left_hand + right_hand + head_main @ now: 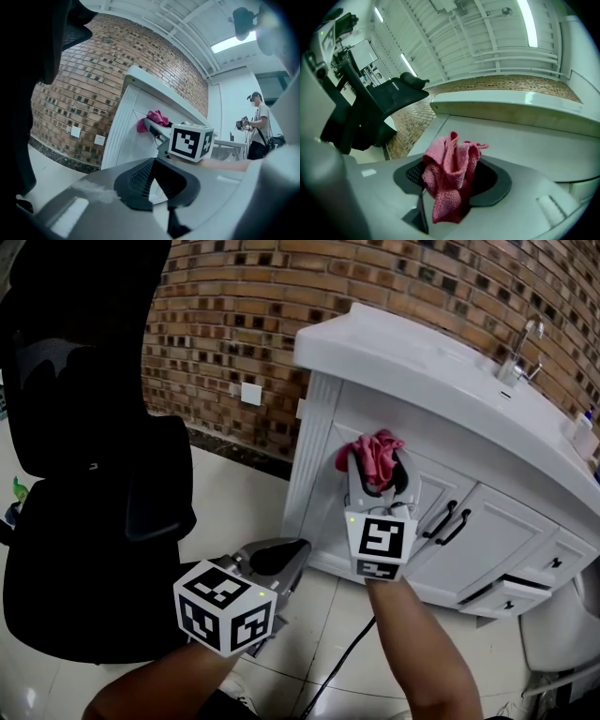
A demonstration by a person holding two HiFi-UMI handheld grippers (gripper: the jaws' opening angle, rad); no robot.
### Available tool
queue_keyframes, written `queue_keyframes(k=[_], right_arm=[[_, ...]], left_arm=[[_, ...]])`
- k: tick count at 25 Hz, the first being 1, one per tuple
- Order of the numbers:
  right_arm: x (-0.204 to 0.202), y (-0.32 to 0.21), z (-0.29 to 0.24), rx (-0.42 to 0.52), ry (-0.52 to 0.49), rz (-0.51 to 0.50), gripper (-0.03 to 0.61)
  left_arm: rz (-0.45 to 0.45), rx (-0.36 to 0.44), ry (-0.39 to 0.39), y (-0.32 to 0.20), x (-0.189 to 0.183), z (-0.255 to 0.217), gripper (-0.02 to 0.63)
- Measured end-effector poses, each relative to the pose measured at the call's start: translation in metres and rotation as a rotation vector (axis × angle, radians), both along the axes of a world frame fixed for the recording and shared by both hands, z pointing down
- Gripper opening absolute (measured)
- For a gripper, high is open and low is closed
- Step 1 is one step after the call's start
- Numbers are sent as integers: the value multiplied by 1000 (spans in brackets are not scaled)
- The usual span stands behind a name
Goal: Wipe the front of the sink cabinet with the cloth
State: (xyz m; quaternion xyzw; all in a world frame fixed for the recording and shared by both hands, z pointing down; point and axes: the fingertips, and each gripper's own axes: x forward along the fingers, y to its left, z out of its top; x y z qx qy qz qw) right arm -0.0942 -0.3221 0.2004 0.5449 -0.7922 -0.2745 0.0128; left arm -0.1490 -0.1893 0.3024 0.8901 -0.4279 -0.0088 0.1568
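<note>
While my R gripper [377, 474] is clamped on the crumpled pink terry cloth [451, 176], its jaws are narrow, with the fabric bunched between them and spilling up past the tips. That cloth sits up against the front of the white panelled sink cabinet [487, 531], on the upper part of the left-hand door, just under the overhanging countertop and near the fluted corner post. From the head view it looks to be touching the panel; I can't confirm how firmly.

My L gripper [281, 563] hangs lower and well off to the left, over the pale tiled floor [234, 493], jaws pressed together w/ nothing between them, pointed roughly toward the cabinet.

Two black bar handles [448, 521] sit just right of the R gripper, apart from it. A chrome tap [520, 352] stands on the counter at the back. A black mesh office chair [84, 474] fills the left side, in front of the brown brick wall [225, 324]. The L gripper view shows a person [257, 126] standing far off.
</note>
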Motion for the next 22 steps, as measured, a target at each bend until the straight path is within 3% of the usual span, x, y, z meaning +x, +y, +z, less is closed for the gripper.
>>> queue_keyframes(k=[22], right_arm=[[-1,-7,113,-158,-18,22,221]], left_arm=[[-2,-15,3,0,-4,1,6]])
